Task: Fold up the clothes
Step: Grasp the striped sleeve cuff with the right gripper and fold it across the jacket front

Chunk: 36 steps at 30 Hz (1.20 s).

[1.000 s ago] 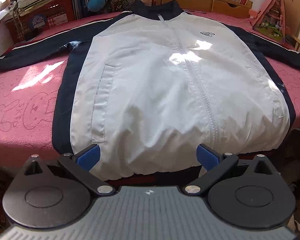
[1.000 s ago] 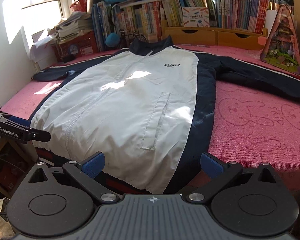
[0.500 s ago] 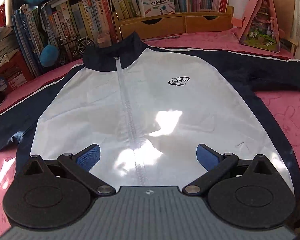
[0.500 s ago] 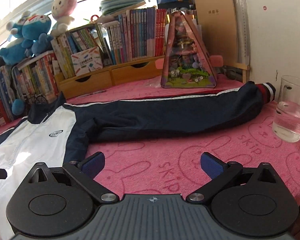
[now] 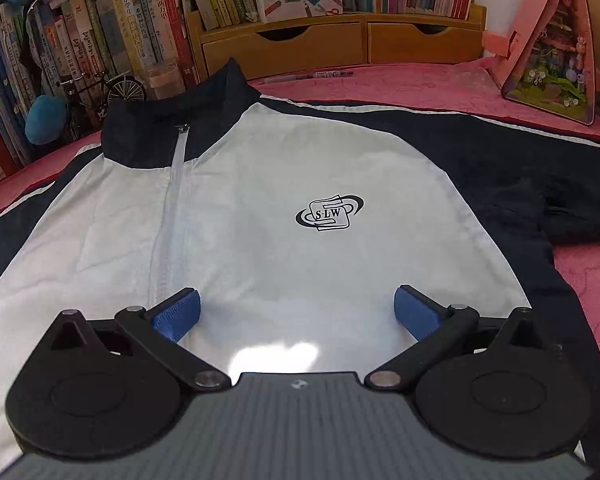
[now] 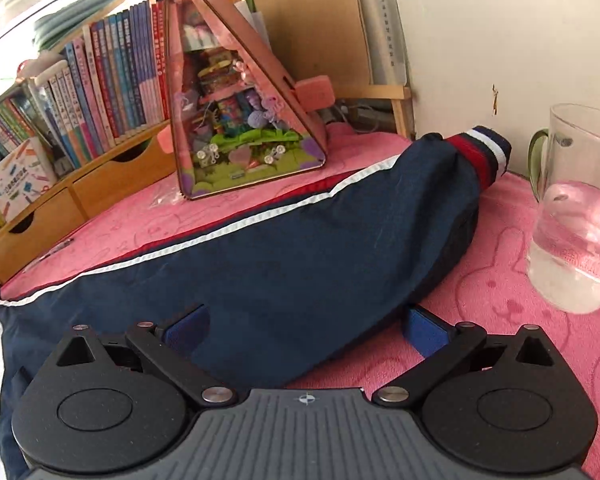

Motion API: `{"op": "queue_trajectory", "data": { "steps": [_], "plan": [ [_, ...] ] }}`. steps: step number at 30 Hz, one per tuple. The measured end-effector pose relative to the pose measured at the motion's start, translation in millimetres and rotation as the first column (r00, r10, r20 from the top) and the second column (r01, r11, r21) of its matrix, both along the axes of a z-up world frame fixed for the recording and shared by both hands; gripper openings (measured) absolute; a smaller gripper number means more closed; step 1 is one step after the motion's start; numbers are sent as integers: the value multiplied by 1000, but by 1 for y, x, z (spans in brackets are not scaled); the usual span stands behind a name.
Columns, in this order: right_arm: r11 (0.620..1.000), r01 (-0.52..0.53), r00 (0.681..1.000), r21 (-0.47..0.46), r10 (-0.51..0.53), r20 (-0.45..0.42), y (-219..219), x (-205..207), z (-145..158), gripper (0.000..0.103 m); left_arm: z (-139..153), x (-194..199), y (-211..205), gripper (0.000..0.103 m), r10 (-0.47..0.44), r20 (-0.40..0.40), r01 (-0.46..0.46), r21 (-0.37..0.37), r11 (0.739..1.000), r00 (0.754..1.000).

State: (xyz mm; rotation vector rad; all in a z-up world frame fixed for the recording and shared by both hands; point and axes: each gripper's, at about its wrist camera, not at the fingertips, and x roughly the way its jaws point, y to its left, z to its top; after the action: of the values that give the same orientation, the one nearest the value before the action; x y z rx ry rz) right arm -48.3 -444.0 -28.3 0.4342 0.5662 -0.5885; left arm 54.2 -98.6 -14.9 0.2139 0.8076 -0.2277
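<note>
We hold our left hand-held gripper (image 5: 296, 306) spread wide over the jacket (image 5: 284, 184) lying flat on the pink desk (image 6: 500, 248), and our right hand-held gripper (image 6: 306, 326), also spread, near its sleeve (image 6: 300, 248), ready to fold it in.

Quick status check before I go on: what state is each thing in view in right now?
White and navy zip-up jacket: spread flat, front up, zipped, unfolded.
Navy sleeve with striped cuff: stretched out straight on the pink cloth.
Clear glass mug: upright, partly filled with water, close to the cuff.
Wooden drawers: closed.
Left gripper: open, over the jacket's chest.
Right gripper: open, over the sleeve.
</note>
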Motion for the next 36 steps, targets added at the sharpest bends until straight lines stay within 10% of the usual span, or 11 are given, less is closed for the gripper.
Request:
{"op": "queue_trajectory", "data": {
  "steps": [5, 7, 8, 12, 16, 19, 23, 27, 30, 36],
  "plan": [
    [999, 0, 999, -51, -3, -47, -8, 38, -5, 101, 16, -10, 29, 103, 12, -2, -12, 29, 1000, 1000],
    [998, 15, 999, -60, -17, -36, -8, 44, -3, 66, 25, -17, 59, 103, 53, 39, -54, 23, 998, 998],
    [998, 29, 999, -64, -31, -37, -7, 46, 0, 19, 30, -20, 80, 103, 83, 54, -85, 21, 996, 995],
    [991, 5, 999, -130, 2, 53, 24, 52, 30, 9, 27, -20, 163, 103, 255, 40, -256, 49, 965, 966],
    [874, -242, 944, -421, 313, 108, 139, 74, 78, 9, 20, -29, 234, 103, 368, -40, -370, -72, 926, 929],
    [649, -536, 760, -540, 649, 26, 254, 79, 87, 9, 22, -41, 260, 103, 387, -41, -388, -159, 908, 921],
    [366, -806, 468, -466, 876, -121, 369, 85, 59, 22, 16, -52, 255, 103, 377, 42, -372, -99, 923, 925],
    [207, -857, 363, -473, 893, -267, 416, 65, 34, 70, 16, -51, 259, 103, 374, 32, -368, -112, 923, 927],
    [188, -853, 355, -488, 893, -278, 405, 45, 36, 87, 19, -48, 261, 103, 370, 12, -366, -121, 923, 929],
    [313, -845, 423, -434, 888, -181, 352, 40, 41, 95, 44, -20, 238, 103, 270, -31, -268, -274, 924, 962]
  ]
}}
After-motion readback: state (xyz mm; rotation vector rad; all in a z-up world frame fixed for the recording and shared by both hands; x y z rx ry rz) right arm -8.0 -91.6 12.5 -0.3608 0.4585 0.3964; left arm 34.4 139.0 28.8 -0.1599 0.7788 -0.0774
